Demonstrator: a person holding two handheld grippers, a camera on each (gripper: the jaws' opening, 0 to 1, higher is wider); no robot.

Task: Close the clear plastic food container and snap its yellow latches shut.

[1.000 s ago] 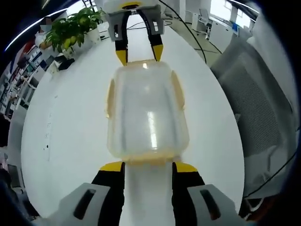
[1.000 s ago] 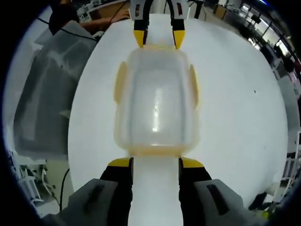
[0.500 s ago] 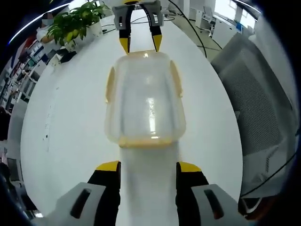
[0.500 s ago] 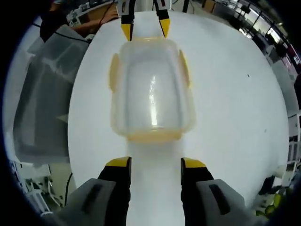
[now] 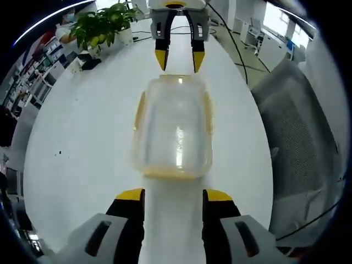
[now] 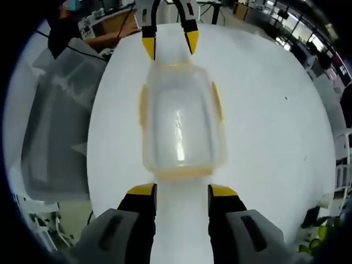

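The clear plastic food container [image 5: 173, 129] lies on the white table with its lid on and yellow latches [image 5: 140, 113] along its sides and ends. My left gripper [image 5: 173, 196] is open just short of its near end, touching nothing. Beyond the far end the right gripper [image 5: 179, 59] stands open, its yellow tips apart from the container. In the right gripper view the same container [image 6: 180, 129] lies between my open right gripper [image 6: 182, 191] and the open left gripper [image 6: 169, 45] at the far end.
The round white table [image 5: 82, 143] carries the container. A potted green plant [image 5: 102, 27] stands at the table's far left edge. A grey mesh chair [image 5: 297, 143] sits close beside the table, also seen as a chair [image 6: 55, 126]. Cables [image 5: 231, 38] trail across the far side.
Both grippers have drawn back from the container's ends, so it looks smaller and farther off in both views. The container stays put, and both grippers remain open.
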